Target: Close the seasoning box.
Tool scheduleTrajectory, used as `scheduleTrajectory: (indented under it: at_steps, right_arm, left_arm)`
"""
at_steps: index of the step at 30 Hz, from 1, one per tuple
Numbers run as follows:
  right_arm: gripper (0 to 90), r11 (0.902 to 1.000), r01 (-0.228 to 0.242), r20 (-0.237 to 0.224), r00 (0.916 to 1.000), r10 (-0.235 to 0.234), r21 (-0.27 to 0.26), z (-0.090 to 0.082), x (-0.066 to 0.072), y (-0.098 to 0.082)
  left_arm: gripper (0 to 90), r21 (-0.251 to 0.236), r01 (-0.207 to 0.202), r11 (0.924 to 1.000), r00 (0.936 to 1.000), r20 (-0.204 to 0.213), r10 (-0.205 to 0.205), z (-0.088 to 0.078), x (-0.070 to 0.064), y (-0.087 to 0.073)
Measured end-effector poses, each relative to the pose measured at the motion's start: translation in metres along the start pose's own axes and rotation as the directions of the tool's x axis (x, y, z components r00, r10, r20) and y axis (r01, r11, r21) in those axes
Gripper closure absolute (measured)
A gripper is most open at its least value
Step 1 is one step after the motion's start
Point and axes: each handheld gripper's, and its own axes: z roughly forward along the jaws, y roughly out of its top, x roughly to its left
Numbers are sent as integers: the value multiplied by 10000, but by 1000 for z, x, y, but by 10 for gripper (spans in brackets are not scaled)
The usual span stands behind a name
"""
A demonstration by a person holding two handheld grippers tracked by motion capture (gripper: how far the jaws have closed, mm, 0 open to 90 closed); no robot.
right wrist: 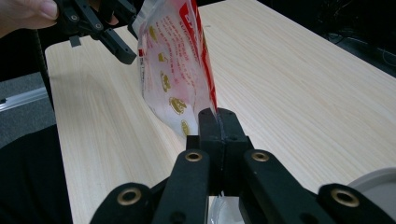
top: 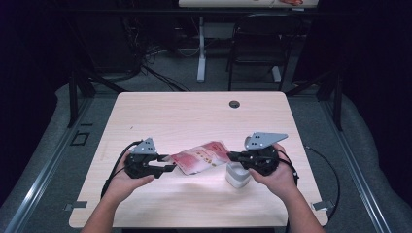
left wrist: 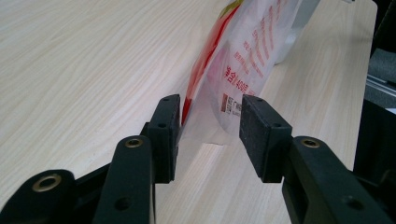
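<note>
Right tool (right wrist: pixel 218 122): jaws pressed together, pinching one edge of the red-and-white printed pouch (right wrist: pixel 175 60). In my right gripper view the two pads meet with the film clamped between them.

Left tool (left wrist: pixel 210 128): jaws spread. The other end of the pouch (left wrist: pixel 243 60) sits in the gap. The left pad is just beside the red seam edge; can't tell if it touches. The right pad stands clear of the film. So no grip on that side.

From the high view, the pouch (top: pixel 201 156) spans between the left tool (top: pixel 167 164) and the right tool (top: pixel 232 156), over the near middle of the light wood worktop (top: pixel 194 116). It looks held up on its right end; the left gripper view shows its lower corner down at the worktop surface.

A white round container (top: pixel 238 175) stands on the worktop just under the right tool, next to my right hand (top: pixel 272 170). Left hand (top: pixel 127 177) wraps the left tool body, cable trailing off toward the near edge.

Small dark hole (top: pixel 234 104) in the worktop near the far edge.
</note>
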Motion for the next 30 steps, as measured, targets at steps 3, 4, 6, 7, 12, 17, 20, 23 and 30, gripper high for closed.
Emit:
scheduleTrajectory:
  at_steps: [3, 4, 6, 7, 12, 17, 20, 23, 30]
  right_arm:
    - [900, 9999, 94, 29, 10000, -94, 114, 1, 2, 3]
    - [900, 9995, 159, 78, 9998, -162, 257, 2, 3, 5]
    - [900, 9993, 179, 59, 9998, -181, 319, 2, 3, 6]
    - [900, 9990, 199, 70, 9998, -202, 411, 3, 3, 7]
    - [900, 9912, 655, 165, 9976, -679, 1151, 9, 9, 17]
    - [900, 9821, 1015, 244, 9940, -1066, 1590, 14, 13, 25]
    - [900, 9747, 1289, 328, 9900, -1371, 1827, 16, 18, 32]
    - [900, 9722, 1374, 310, 9888, -1458, 1894, 16, 19, 36]
    - [900, 9710, 1497, 366, 9866, -1592, 1865, 20, 22, 43]
  left_arm:
    - [577, -191, 78, 9998, 10000, -45, -79, -2, 1, -3]
    - [577, -223, 70, 9997, 10000, -64, -71, -2, 1, -3]
    - [581, -352, 82, 9993, 10000, -44, -84, -2, 2, -5]
    - [581, -353, 80, 9993, 10000, -14, -81, -2, 3, -5]
    - [619, -415, 74, 9991, 9999, 156, -68, -2, 4, -6]
    - [643, -280, 92, 9996, 9998, 175, -87, 2, 5, -10]
    - [678, -138, 14, 9999, 10000, 88, -13, 3, 5, -11]
    - [707, -107, 29, 9999, 10000, 68, -29, 4, 5, -12]
    - [796, 200, -111, 9997, 9999, 27, 111, 10, 4, -14]
